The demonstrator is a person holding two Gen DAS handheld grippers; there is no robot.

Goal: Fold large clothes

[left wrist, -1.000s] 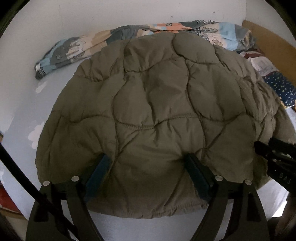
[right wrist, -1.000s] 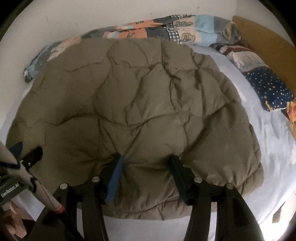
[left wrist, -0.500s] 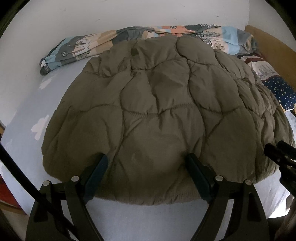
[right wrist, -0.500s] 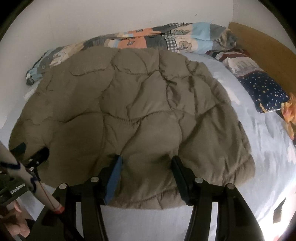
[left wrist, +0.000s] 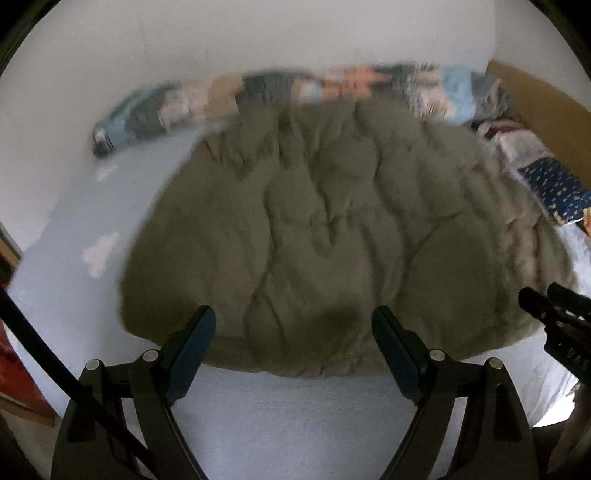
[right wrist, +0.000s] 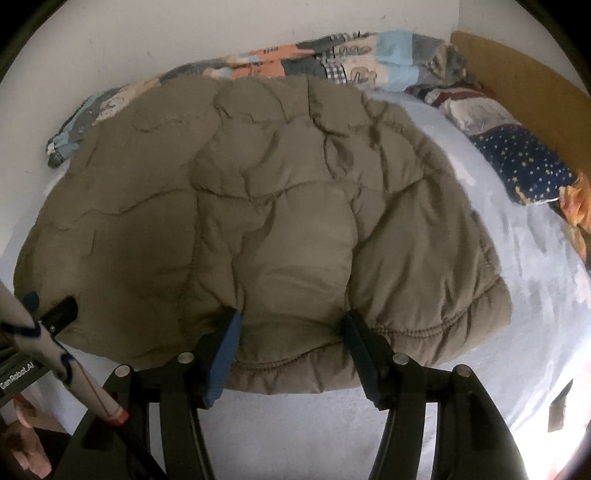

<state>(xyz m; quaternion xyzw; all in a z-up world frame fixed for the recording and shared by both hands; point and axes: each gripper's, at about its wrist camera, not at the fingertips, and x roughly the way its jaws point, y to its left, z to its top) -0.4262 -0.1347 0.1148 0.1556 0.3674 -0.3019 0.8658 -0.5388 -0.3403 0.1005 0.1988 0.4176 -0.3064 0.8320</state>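
From my left wrist camera everything is motion-blurred, but it does show the far-left strip of pale blue bed sheet (left wrist: 85,229) that the other view cuts off, and the right hand-held gripper (left wrist: 554,314) poking in at the frame edge. My right wrist camera is sharp and shows more of the bed's right side: a navy star-print pillow (right wrist: 524,162) against a brown headboard (right wrist: 517,66).

The quilted jacket (right wrist: 258,206) is olive-brown, puffy, stitched in curved irregular panels, with a gathered hem. It lies spread flat across the middle of the bed, its far edge touching a rolled patchwork blanket (right wrist: 332,62) along the white wall (right wrist: 184,29).

My left hand-held gripper (left wrist: 293,328) is spread wide over the jacket's near edge, gripping nothing. The right one, seen from its own camera (right wrist: 291,332), is parted too, its fingers straddling the hem; I cannot tell whether they touch it.
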